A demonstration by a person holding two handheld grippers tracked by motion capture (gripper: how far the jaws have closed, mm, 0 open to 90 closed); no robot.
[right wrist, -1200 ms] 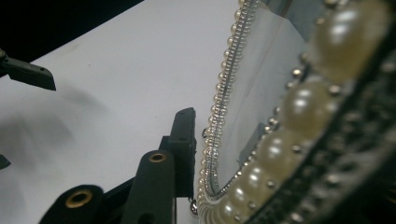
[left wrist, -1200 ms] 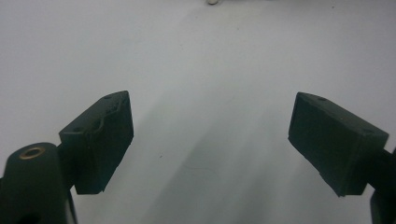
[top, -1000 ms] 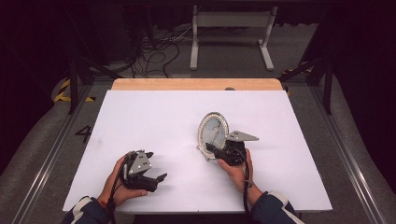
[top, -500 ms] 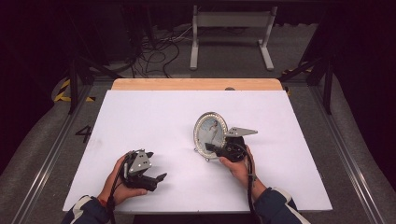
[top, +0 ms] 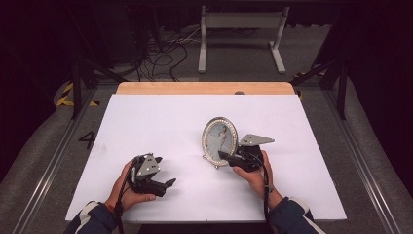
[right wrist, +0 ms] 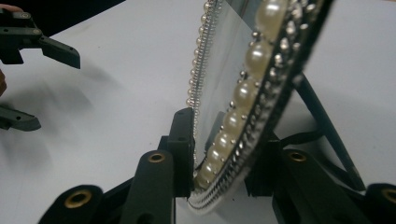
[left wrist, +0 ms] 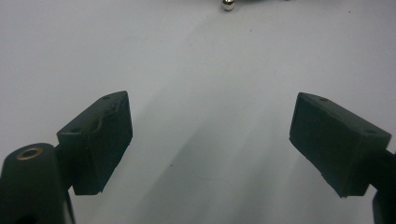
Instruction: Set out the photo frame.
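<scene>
We see an oval pearl-rimmed picture frame (top: 220,141) standing upright mid-table (top: 146,122). The right gripper (top: 225,156) has just been opening its fingers, the frame's lower edge between them. The left gripper (top: 168,183) rests apart, fingers spread, grasping nothing.

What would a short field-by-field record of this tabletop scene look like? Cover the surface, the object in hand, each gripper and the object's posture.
surface: white table top
object: oval picture frame with a pearl-beaded rim
posture: upright on its edge, back stand toward the right
right gripper: jaws either side of the frame's lower rim; they have just been opening, and whether the pads press cannot be told
left gripper: jaws wide apart, nothing between them, low over the table
</scene>
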